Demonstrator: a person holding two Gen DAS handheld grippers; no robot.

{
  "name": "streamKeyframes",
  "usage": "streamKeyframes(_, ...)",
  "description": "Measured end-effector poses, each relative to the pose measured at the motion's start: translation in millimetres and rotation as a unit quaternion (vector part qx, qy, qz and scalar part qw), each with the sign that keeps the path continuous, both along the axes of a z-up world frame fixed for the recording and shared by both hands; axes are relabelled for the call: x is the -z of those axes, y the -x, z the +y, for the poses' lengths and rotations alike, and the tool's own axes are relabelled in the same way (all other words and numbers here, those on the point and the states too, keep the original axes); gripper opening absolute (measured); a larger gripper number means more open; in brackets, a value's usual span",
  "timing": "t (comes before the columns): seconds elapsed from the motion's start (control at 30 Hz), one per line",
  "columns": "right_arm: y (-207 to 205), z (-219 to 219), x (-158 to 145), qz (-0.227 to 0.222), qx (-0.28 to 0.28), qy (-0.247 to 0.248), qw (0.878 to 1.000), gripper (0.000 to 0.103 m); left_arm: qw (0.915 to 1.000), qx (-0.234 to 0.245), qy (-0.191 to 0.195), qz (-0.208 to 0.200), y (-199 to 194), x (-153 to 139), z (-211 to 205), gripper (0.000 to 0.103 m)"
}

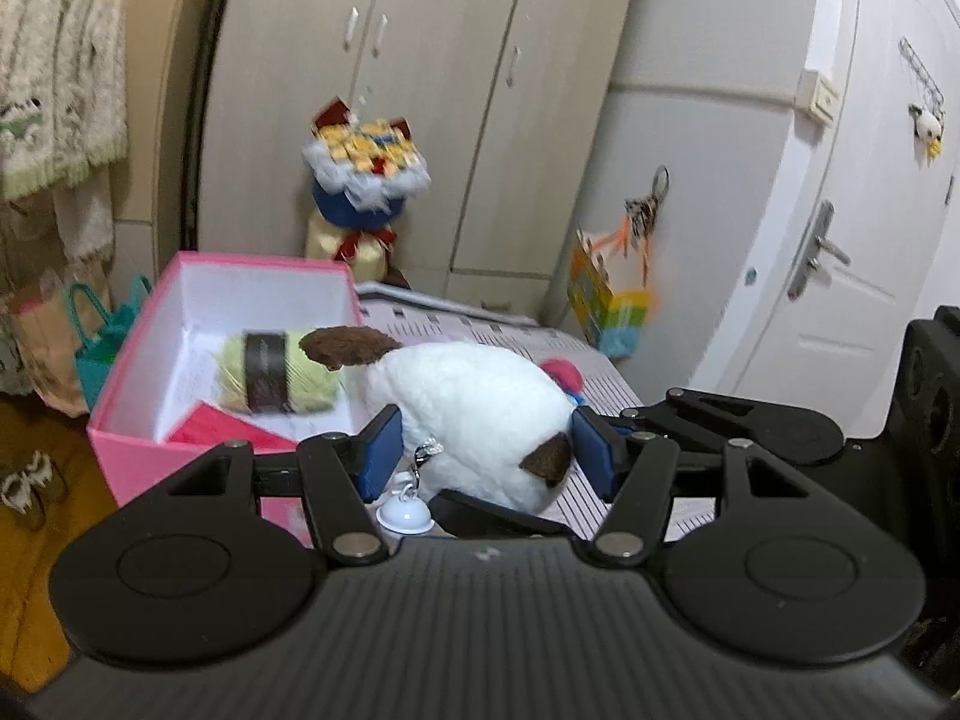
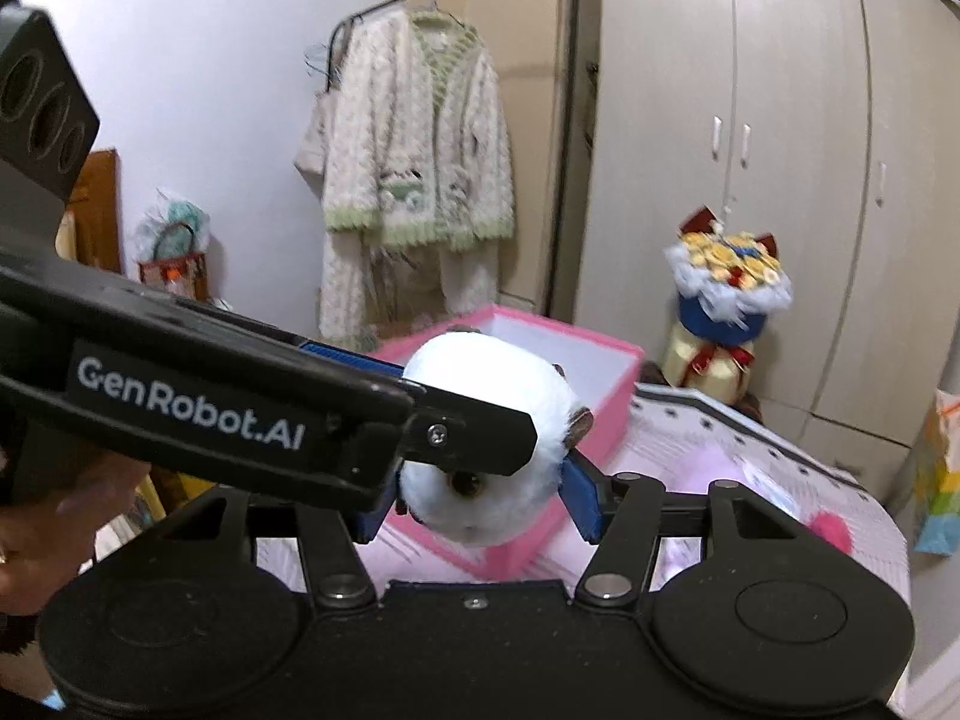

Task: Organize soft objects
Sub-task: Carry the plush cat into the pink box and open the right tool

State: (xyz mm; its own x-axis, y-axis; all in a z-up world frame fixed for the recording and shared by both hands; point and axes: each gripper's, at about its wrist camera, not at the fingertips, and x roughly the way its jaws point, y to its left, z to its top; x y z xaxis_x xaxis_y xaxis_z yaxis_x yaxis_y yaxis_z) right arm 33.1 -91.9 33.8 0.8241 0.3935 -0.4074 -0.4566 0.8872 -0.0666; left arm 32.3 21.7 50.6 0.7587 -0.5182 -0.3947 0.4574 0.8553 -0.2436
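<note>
Both claws clamp the plush (image 1: 474, 414): left claw (image 1: 489, 450) on its flanks, right claw (image 2: 480, 480) across it from the other side. It hangs above the tabletop (image 1: 540, 342), just beside the pink box (image 1: 180, 462). Suggest: carry level over the rim, lower, release one claw first. Plush is fluffy white, round, squashy, with brown ears; a small bell (image 1: 405, 516) dangles below. The box is rigid card; a yarn skein (image 1: 276, 378) lies inside.

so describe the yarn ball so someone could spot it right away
Find the open pink box on the bed's left edge. Inside lies the pale yellow-green yarn skein with a dark paper band round its middle, beside a flat red piece.
</note>
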Motion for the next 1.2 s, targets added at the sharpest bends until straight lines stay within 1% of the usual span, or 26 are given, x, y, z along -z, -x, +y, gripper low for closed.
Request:
streamKeyframes(0.1, -16, 9, -4, -0.003, -0.005, -0.012, 1.0, 0.064, 0.9998, -0.002, 0.015, -0.011, -6, -5, 15, 0.059)
streamKeyframes(0.2, -35, 12, -7, 0.014, -0.023, -0.042, 0.999, 0.065, 0.9995, -0.013, 0.022, -0.018, -18, -7, 26, 0.059)
streamKeyframes(0.33, -64, 18, -2, 0.022, -0.032, -0.053, 0.998, 0.065, 0.9995, -0.021, 0.022, -0.009, -48, -6, 37, 0.059)
streamKeyframes(0.4, -83, 20, 0, 0.037, -0.039, -0.062, 0.997, 0.065, 0.9994, -0.029, 0.015, -0.004, -66, -5, 39, 0.059)
streamKeyframes(0.43, -93, 18, 1, 0.049, -0.046, -0.077, 0.995, 0.065, 0.9993, -0.036, 0.011, -0.002, -74, -4, 40, 0.059)
streamKeyframes(0.5, -116, 12, 2, 0.081, -0.057, -0.12, 0.988, 0.065, 0.9988, -0.046, 0.015, 0.004, -90, -2, 44, 0.059)
streamKeyframes(0.53, -126, 12, 4, 0.095, -0.063, -0.13, 0.985, 0.065, 0.9985, -0.051, 0.019, 0.007, -98, -1, 46, 0.059)
streamKeyframes(0.67, -153, 14, 14, 0.118, -0.073, -0.148, 0.979, 0.063, 0.9977, -0.059, 0.021, 0.026, -124, 5, 53, 0.059)
streamKeyframes(0.83, -183, 17, 34, 0.157, -0.079, -0.142, 0.974, 0.063, 0.995, -0.065, 0.022, 0.072, -155, 25, 60, 0.059)
streamKeyframes(0.9, -195, 22, 43, 0.176, -0.086, -0.126, 0.973, 0.063, 0.9931, -0.07, 0.018, 0.092, -166, 37, 62, 0.059)
streamKeyframes(1.0, -211, 27, 54, 0.197, -0.086, -0.103, 0.971, 0.063, 0.9893, -0.075, 0.027, 0.122, -181, 55, 66, 0.059)
streamKeyframes(1.07, -218, 32, 59, 0.202, -0.083, -0.09, 0.972, 0.063, 0.9871, -0.082, 0.034, 0.134, -189, 65, 68, 0.059)
streamKeyframes(1.2, -227, 42, 65, 0.198, -0.077, -0.041, 0.976, 0.063, 0.9831, -0.087, 0.037, 0.157, -203, 80, 66, 0.059)
